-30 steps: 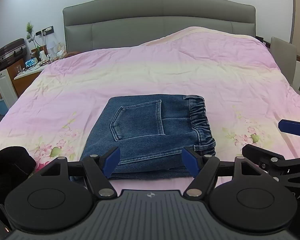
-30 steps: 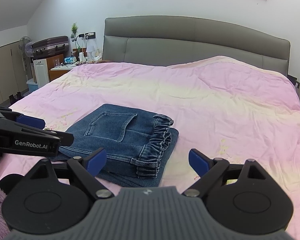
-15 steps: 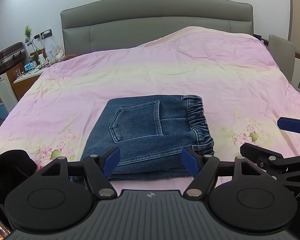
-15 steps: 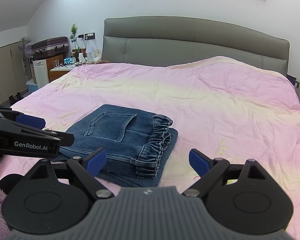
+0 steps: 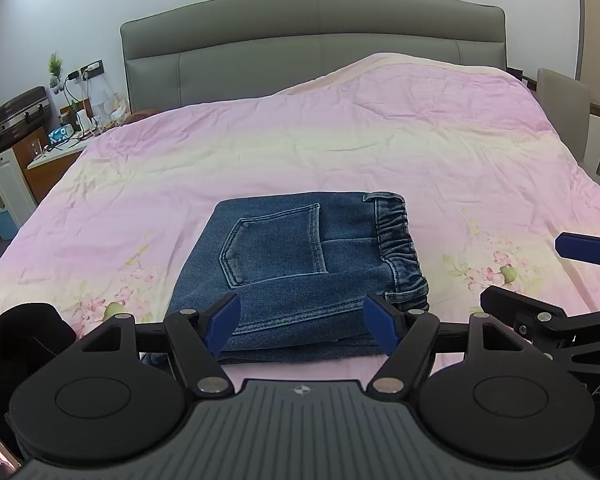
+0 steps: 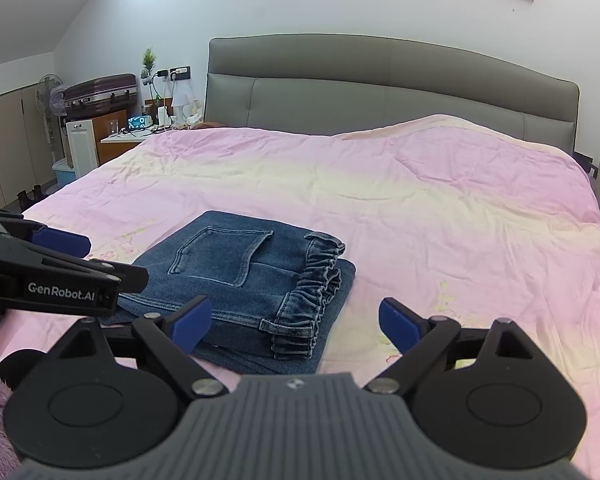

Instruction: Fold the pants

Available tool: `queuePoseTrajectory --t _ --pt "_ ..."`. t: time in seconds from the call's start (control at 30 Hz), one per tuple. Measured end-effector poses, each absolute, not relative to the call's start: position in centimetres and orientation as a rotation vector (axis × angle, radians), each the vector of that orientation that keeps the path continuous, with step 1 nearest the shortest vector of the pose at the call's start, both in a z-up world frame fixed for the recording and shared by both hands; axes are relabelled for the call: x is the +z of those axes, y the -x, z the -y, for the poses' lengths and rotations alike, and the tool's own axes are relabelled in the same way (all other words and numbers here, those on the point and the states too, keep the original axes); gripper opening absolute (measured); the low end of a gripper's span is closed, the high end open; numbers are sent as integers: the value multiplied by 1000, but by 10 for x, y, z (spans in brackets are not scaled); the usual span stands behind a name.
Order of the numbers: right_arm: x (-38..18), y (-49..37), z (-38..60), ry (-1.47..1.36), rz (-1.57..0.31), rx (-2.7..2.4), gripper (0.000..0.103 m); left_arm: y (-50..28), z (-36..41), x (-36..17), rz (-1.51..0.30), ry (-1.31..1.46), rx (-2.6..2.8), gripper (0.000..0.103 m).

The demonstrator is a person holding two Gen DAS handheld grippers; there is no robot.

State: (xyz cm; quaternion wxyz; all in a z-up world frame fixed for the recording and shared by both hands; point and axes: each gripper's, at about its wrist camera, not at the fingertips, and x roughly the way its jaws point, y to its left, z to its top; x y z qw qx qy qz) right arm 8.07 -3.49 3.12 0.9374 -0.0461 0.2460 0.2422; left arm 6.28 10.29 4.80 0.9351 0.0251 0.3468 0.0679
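Note:
Blue denim pants point(image 5: 300, 268) lie folded into a compact stack on the pink bed cover, back pocket up and elastic waistband on the right; they also show in the right wrist view point(image 6: 244, 284). My left gripper point(image 5: 302, 324) is open and empty, held just in front of the stack's near edge. My right gripper point(image 6: 296, 322) is open and empty, held in front of the stack's right near corner. Each gripper shows at the edge of the other's view.
The pink floral bed cover point(image 5: 340, 148) spreads wide around the pants. A grey headboard point(image 5: 316, 40) stands at the back. A nightstand with clutter point(image 6: 140, 132) and a suitcase point(image 6: 100, 90) are at the left. A chair point(image 5: 564, 92) stands at the bed's right.
Both grippers have stayed open and nearly still. The views have shifted only slightly; the pants have not moved.

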Motion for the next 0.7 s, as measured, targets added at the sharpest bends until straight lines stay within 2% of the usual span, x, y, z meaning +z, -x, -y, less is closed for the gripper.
queuePoseTrajectory --t 0.7 --pt "34 -79 37 95 -499 492 88 -63 -107 49 -709 -74 139 82"
